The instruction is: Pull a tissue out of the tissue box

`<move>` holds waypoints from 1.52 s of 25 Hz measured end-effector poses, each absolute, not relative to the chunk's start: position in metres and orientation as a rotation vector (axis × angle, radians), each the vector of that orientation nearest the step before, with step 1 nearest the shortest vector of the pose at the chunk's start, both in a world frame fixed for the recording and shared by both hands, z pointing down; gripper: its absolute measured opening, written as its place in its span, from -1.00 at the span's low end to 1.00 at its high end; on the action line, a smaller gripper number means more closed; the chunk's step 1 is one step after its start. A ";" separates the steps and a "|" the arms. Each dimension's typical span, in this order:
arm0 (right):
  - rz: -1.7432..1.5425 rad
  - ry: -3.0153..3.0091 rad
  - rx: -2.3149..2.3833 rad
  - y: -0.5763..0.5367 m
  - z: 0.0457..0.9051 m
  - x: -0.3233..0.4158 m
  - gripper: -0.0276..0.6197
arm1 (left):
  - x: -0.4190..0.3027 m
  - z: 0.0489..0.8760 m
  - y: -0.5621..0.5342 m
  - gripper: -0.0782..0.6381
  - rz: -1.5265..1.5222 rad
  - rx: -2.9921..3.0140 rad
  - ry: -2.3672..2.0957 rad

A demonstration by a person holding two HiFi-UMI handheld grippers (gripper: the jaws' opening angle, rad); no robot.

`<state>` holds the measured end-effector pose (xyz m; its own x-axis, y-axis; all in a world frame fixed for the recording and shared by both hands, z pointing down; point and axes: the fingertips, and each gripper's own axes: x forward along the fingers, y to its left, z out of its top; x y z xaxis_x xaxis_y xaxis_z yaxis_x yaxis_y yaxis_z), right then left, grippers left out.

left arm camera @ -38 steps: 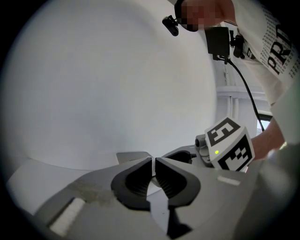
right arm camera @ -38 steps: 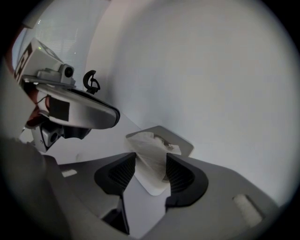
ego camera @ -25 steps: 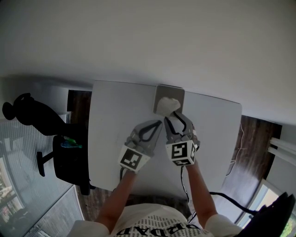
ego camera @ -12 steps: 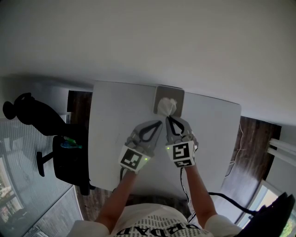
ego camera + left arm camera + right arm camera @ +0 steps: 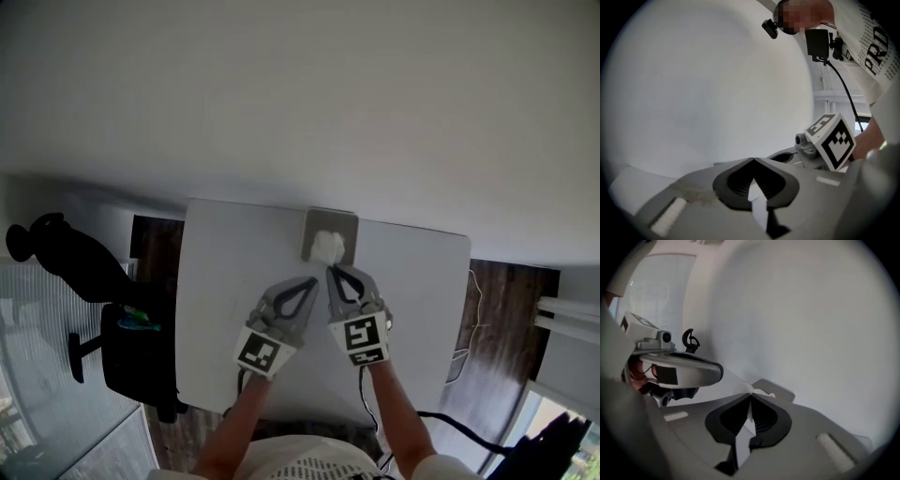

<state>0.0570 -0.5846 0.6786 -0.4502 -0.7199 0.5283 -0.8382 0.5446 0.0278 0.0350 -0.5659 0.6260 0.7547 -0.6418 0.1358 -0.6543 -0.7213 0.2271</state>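
my right gripper [image 5: 750, 396] is clamped on the tissue [image 5: 761, 391] at its tips; best to lift slowly, straight off the box [image 5: 349, 223]. my left gripper [image 5: 752, 160] has its jaws together, empty.

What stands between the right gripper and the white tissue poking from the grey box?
Nothing visible. The right gripper is shut, its tips apparently pinching the white tissue above the grey tissue box. The left gripper sits beside it, clear.
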 end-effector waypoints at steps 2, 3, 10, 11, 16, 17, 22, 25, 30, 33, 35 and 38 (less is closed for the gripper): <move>0.310 -2.309 1.278 -0.592 0.669 0.059 -0.89 | 0.035 0.621 -0.570 -0.80 0.068 2.698 -1.013; 0.306 -2.315 1.287 -0.595 0.664 0.061 -0.89 | 0.035 0.617 -0.572 -0.80 0.065 2.712 -1.013; 0.302 -2.333 1.312 -0.571 0.625 0.061 -0.89 | 0.035 0.584 -0.545 -0.80 0.074 2.766 -0.989; 0.295 -2.337 1.317 -0.566 0.618 0.060 -0.89 | 0.033 0.579 -0.540 -0.80 0.076 2.778 -0.985; 0.259 -2.361 1.353 -0.528 0.575 0.057 -0.89 | 0.028 0.535 -0.507 -0.80 0.009 2.819 -0.999; 0.250 -2.367 1.362 -0.523 0.567 0.058 -0.89 | 0.027 0.527 -0.504 -0.80 -0.001 2.833 -1.004; 0.240 -2.395 1.384 -0.492 0.529 0.056 -0.89 | 0.020 0.508 -0.474 -0.80 0.042 2.870 -1.002; 0.221 -2.405 1.378 -0.479 0.511 0.052 -0.89 | 0.015 0.500 -0.463 -0.80 0.083 2.894 -1.011; 0.197 -2.430 1.386 -0.447 0.484 0.044 -0.89 | 0.009 0.480 -0.436 -0.80 0.077 2.891 -1.038; 0.171 -2.447 1.391 -0.424 0.469 0.038 -0.89 | 0.006 0.470 -0.414 -0.80 0.069 2.900 -1.041; 0.162 -2.455 1.396 -0.408 0.461 0.037 -0.89 | 0.004 0.467 -0.398 -0.80 0.079 2.901 -1.042; 0.150 -2.452 1.407 -0.397 0.455 0.041 -0.89 | 0.005 0.464 -0.388 -0.80 0.088 2.903 -1.042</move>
